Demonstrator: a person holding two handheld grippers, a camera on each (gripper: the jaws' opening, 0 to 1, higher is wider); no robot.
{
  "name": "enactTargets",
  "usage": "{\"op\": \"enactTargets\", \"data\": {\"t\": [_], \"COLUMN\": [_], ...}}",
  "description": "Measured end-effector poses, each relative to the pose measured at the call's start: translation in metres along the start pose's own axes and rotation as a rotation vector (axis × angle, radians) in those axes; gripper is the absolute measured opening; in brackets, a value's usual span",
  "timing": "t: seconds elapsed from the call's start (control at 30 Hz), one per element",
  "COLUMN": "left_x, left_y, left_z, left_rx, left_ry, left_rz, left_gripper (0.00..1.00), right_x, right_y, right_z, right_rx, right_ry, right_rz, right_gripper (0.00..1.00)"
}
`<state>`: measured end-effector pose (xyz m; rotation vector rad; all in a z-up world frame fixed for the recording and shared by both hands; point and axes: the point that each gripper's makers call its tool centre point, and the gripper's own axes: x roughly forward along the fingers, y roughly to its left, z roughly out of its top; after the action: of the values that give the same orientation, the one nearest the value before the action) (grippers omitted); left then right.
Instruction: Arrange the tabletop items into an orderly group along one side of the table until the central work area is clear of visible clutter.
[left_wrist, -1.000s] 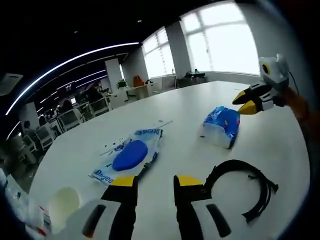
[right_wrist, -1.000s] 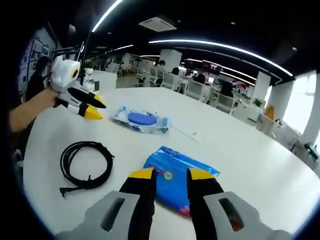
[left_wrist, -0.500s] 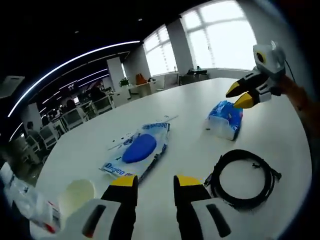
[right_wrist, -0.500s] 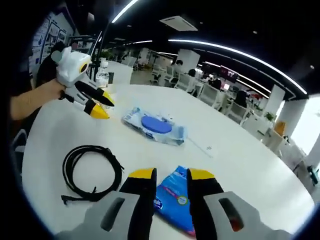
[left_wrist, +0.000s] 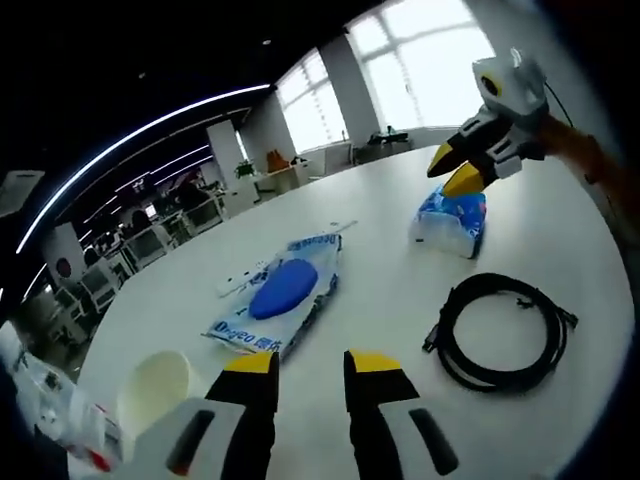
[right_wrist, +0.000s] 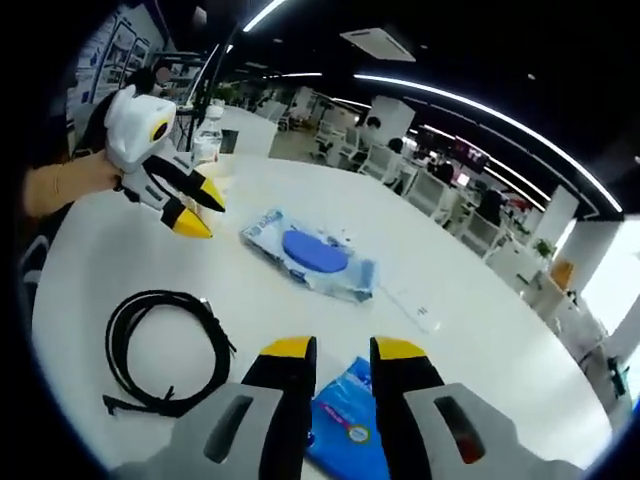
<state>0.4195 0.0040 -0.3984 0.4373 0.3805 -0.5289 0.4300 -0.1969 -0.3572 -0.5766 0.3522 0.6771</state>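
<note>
Tissue pack (right_wrist: 352, 432), blue, lies on white table (right_wrist: 470, 330) right under right gripper (right_wrist: 338, 352); in right gripper view it shows between and below the yellow tips, jaws a narrow gap apart, not closed on anything that I can tell. Left gripper view: same pack (left_wrist: 452, 221) far side of table, right gripper (left_wrist: 455, 168) hovering just above its top edge, tips slightly parted, contact w/ pack can't tell.

Left gripper (left_wrist: 306, 363) low over bare table, jaws apart, holding nothing. Wipes pack (left_wrist: 275, 302) w/ blue oval lid lies just ahead of it, a bit left. Black cable coil (left_wrist: 502, 330) lies to its right, between left gripper and tissue pack, apart from both. White cup (left_wrist: 155, 386) near left edge beside left jaw; crumpled wrapper (left_wrist: 55, 410) further left at table rim.

Right gripper view: cable (right_wrist: 163, 348) left of jaws, wipes pack (right_wrist: 312, 256) ahead mid-table, left gripper (right_wrist: 189, 209) above table beyond cable, held by a hand (right_wrist: 62, 184). Small white strip (right_wrist: 417, 311) right of wipes. Nothing lies between right gripper and tissue pack.
</note>
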Motion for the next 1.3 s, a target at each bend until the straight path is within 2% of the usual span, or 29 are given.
{"op": "enactTargets", "data": {"t": [0.23, 0.3, 0.37, 0.43, 0.63, 0.87, 1.13, 1.23, 1.3], "left_x": [0.002, 0.005, 0.006, 0.007, 0.016, 0.016, 0.019, 0.02, 0.02], "left_y": [0.001, 0.007, 0.008, 0.01, 0.01, 0.015, 0.017, 0.016, 0.017], "left_z": [-0.002, 0.003, 0.005, 0.006, 0.001, -0.003, -0.008, -0.012, -0.012], "left_rx": [0.004, 0.033, 0.047, 0.075, 0.096, 0.111, 0.108, 0.114, 0.108], "left_ry": [0.0, -0.054, -0.066, -0.072, -0.059, -0.055, -0.046, -0.04, -0.056], "left_rz": [0.001, 0.04, 0.045, 0.065, 0.053, 0.052, 0.048, 0.05, 0.05], "left_gripper": [0.23, 0.21, 0.21, 0.21, 0.2, 0.2, 0.2, 0.2, 0.2], "right_x": [0.009, 0.021, 0.029, 0.033, 0.054, 0.065, 0.076, 0.081, 0.083], "right_y": [0.001, -0.005, -0.009, -0.009, -0.007, -0.008, -0.003, -0.002, -0.001], "right_z": [0.001, 0.007, 0.01, 0.009, 0.004, -0.001, -0.003, 0.0, 0.002], "right_rx": [-0.023, -0.122, -0.209, -0.247, -0.288, -0.309, -0.309, -0.336, -0.342], "right_ry": [0.007, 0.008, 0.01, 0.023, 0.044, 0.059, 0.057, 0.045, 0.032], "right_rz": [0.009, -0.011, -0.038, -0.046, -0.035, -0.037, -0.017, -0.013, -0.009], "right_gripper": [0.2, 0.2, 0.2, 0.2, 0.21, 0.2, 0.2, 0.2, 0.2]}}
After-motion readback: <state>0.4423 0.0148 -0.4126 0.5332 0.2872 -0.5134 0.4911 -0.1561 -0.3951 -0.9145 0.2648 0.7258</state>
